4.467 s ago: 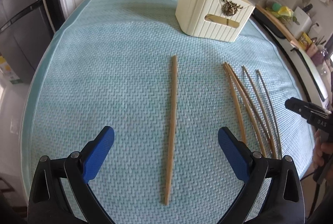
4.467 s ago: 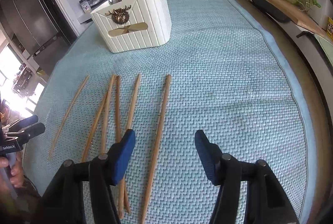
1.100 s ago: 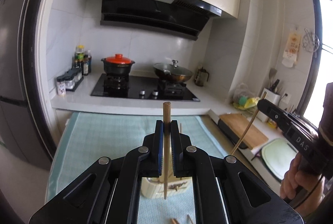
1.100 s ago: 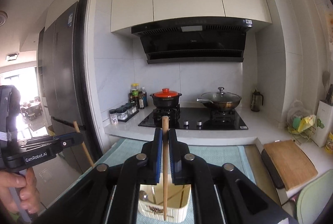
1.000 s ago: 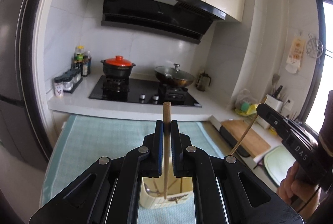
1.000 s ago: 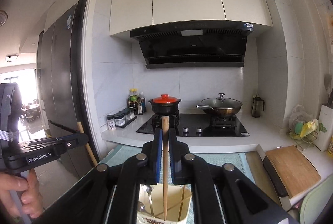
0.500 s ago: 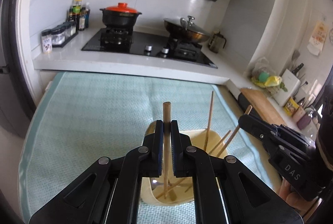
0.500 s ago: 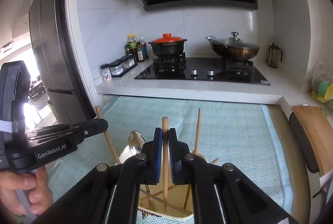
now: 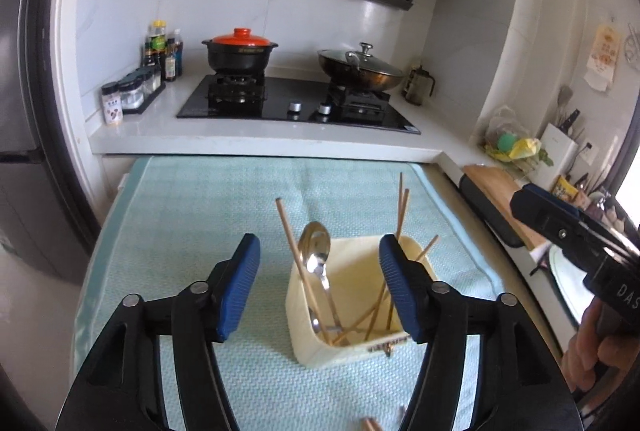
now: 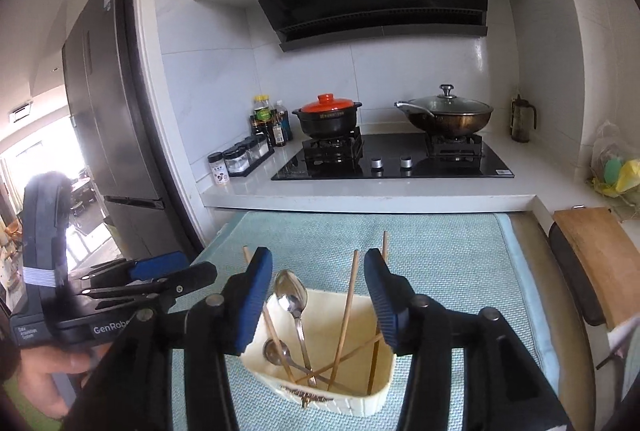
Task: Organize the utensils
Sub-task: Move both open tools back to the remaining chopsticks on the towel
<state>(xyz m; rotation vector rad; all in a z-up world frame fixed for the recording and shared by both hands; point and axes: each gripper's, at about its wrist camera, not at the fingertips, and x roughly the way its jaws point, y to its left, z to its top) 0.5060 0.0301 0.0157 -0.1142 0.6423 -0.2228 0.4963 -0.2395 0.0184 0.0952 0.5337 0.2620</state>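
A cream ribbed utensil holder [image 9: 306, 339] [image 10: 340, 401] stands on the teal mat [image 9: 192, 215]. It holds several wooden chopsticks [image 9: 401, 207] [image 10: 347, 315] and metal spoons [image 9: 316, 245] [image 10: 291, 291]. My left gripper [image 9: 318, 273] hovers just above its near rim with the jaws opening; a leaning chopstick [image 9: 292, 243] and a spoon show between the pads, untouched. My right gripper [image 10: 320, 295] hangs over the holder too, jaws opening, with a free chopstick standing in the gap. Each gripper appears in the other's view, the right [image 9: 560, 231] and the left [image 10: 152, 279].
Chopstick tips [image 9: 370, 423] lie on the mat near the bottom edge. Behind the mat is a counter with a hob [image 9: 296, 103], a red-lidded pot [image 10: 326, 115], a wok [image 10: 444, 115] and spice jars [image 9: 132, 95]. A cutting board [image 10: 600, 263] is at the right and a fridge [image 10: 108, 135] at the left.
Both grippers sank toward the holder and tilted down. Their jaws, each shut on a chopstick before, have parted, and the chopsticks now stand loose in the holder.
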